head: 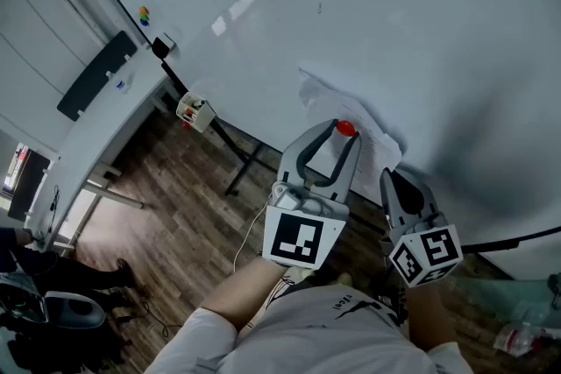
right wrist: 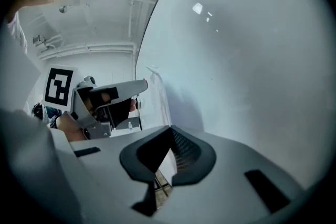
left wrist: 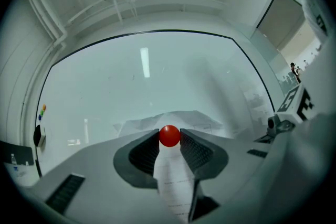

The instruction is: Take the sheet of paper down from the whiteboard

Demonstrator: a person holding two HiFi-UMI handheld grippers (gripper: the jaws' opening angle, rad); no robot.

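Left tongs (head: pixel 343 134) clasp red magnet (head: pixel 346 128) on paper (head: pixel 326 99), whiteboard (head: pixel 368 4); wood floor (head: pixel 175 215) below.

Item 1: sheet of paper (head: pixel 333 101) on the whiteboard (head: pixel 394 13), 1 magnet (left wrist: pixel 169 135) on it, between the jaws of my left gripper (head: pixel 344 130). Item 2: my right gripper (head: pixel 392 178), just right of that, jaws on the sheet's lower edge.

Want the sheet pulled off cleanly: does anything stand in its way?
Yes: a red magnet sits on the sheet of paper against the whiteboard, between the left gripper's jaws.
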